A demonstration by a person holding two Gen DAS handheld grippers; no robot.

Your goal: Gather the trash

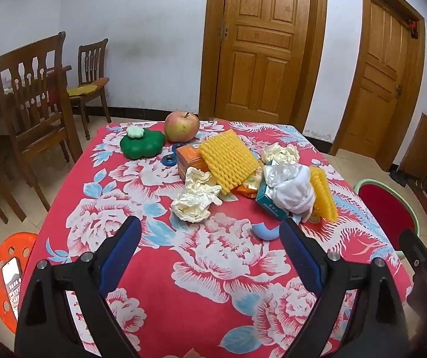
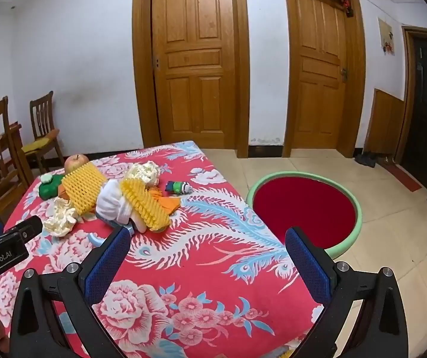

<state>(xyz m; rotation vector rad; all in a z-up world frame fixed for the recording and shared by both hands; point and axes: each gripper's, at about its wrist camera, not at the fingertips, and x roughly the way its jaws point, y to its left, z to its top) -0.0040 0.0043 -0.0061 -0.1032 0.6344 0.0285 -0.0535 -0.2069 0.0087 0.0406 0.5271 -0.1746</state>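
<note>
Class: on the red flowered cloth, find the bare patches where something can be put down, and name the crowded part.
Free: the near half of the cloth, between the open left gripper and the crumpled tissue; also the strip towards the basin. Crowded: the far middle, around the yellow foam net, tissue box and apple.

Left gripper (image 1: 210, 232), right gripper (image 2: 207, 243): black frames, blue ribbed pads, silver screws.

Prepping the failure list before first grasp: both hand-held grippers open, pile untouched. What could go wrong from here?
1. The yellow foam net leans on the orange box; pulling either may topple the pile.
2. The apple sits near the far edge and could roll if nudged.
3. The basin is on the floor off the table's side; the crumpled tissue could miss it.
</note>
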